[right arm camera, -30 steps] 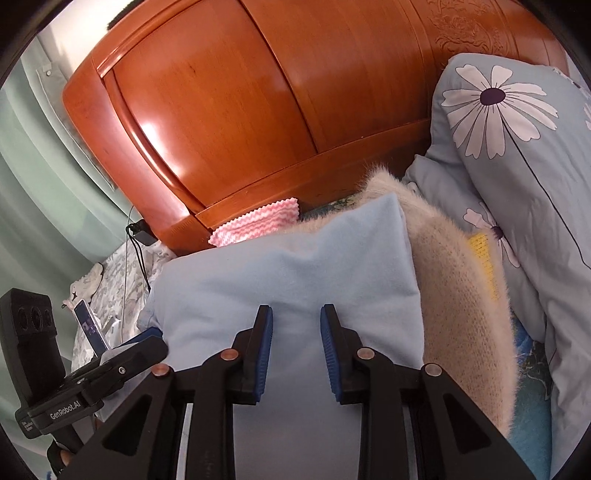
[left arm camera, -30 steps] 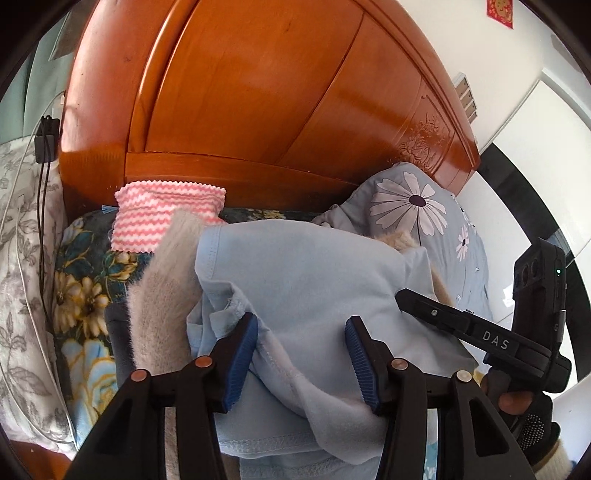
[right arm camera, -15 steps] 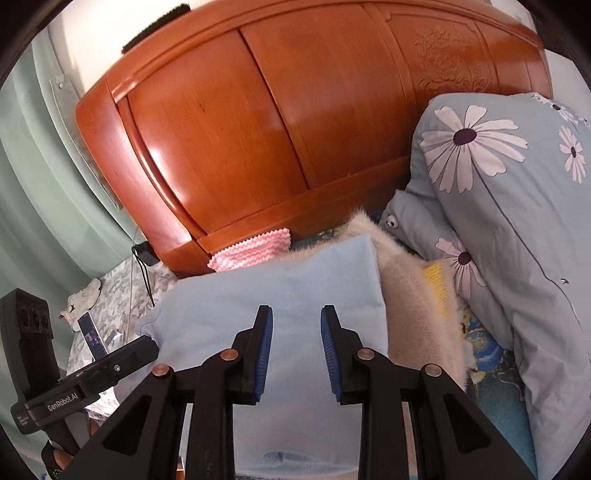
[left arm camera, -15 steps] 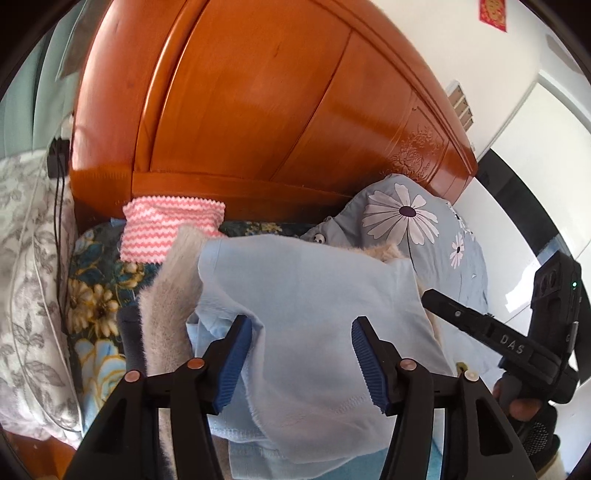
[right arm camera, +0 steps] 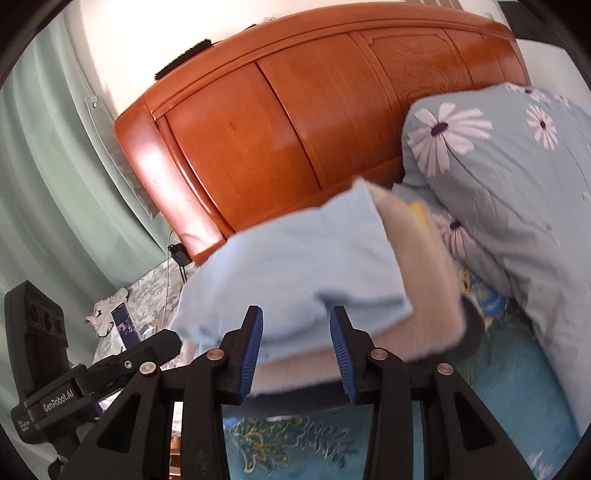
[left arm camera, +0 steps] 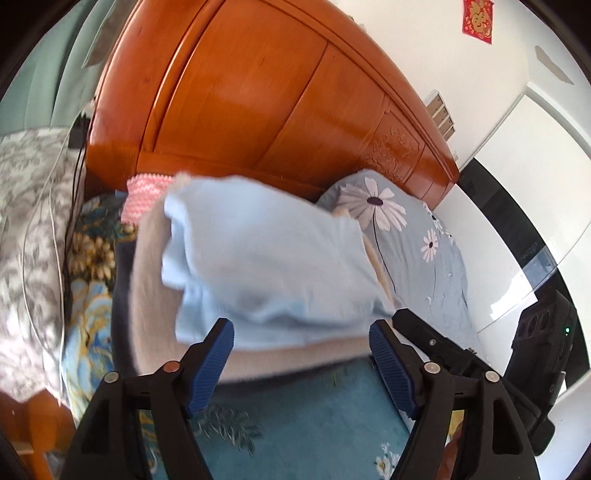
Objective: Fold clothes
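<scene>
Light blue garment (left arm camera: 269,258), folded, lies on top of a beige fuzzy garment (left arm camera: 155,317) in a stack on the bed, near the headboard, just ahead of both claws. Left claw (left arm camera: 301,363) tilted downward toward the stack, jaws spreading wide, nothing between the pads, blue pads clear of the cloth. Right claw (right arm camera: 295,349) also angled down, jaws opening, narrower gap than the left; near edge of the stack shows in the gap but the pads are not pressing it. Each claw's black body shows at the edge of the other's view. No hand clearly visible. Surface: bed with a teal floral bedspread (left arm camera: 314,417) under the stack. Wooden headboard (left arm camera: 258,103), orange-brown, spans the far side. Blue daisy-print duvet (right arm camera: 517,192) bunched at right, just beside the stack. Pink zigzag cloth (left arm camera: 142,195) at the far left, tucked against the headboard behind the stack. Grey floral fabric (left arm camera: 26,229) and a cable at left, green curtain (right arm camera: 55,192) further left, white wall far right with a red decoration (left arm camera: 477,16). Blue garment's long axis runs roughly left to right along the headboard; its near edge faces the claws. Frames blurred, finer folds not readable.
</scene>
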Motion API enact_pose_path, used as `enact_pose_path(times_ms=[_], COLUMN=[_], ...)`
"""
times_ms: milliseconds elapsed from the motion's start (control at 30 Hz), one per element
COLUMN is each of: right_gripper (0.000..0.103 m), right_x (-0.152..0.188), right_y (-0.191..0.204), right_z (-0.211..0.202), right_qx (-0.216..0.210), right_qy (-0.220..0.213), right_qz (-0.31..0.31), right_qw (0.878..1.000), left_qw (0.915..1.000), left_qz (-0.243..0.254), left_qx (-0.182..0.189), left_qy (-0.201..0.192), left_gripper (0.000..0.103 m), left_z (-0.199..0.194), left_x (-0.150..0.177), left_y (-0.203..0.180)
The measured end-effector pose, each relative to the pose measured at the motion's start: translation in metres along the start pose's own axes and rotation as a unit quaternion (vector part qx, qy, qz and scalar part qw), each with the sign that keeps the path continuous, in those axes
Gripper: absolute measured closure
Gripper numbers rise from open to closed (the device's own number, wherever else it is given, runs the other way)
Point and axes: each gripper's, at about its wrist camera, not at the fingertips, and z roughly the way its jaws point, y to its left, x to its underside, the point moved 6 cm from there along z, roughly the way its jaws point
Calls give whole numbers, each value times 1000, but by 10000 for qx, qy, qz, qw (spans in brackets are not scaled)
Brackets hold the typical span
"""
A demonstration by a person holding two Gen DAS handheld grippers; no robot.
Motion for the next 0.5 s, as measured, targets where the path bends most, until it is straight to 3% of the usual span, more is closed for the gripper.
enact_pose_path(times_ms=[267, 367, 500], right_gripper=[49, 49, 47], right_x=[72, 89, 99], right_y=[-25, -35, -42], right_z=[-7, -10, -17], right_qx=[266, 471, 790], right_qy=[375, 447, 334], right_qz=[518, 639, 643], right_qw=[9976, 9958, 9942], left_qw=[9965, 9947, 9939], left_qz=[-98, -222, -89], left_qx=[-351, -511, -821], left_qy=[750, 863, 734], left_gripper=[15, 11, 0], left_z=[24, 28, 28], left_x=[66, 84, 99], left_y=[6, 12, 15])
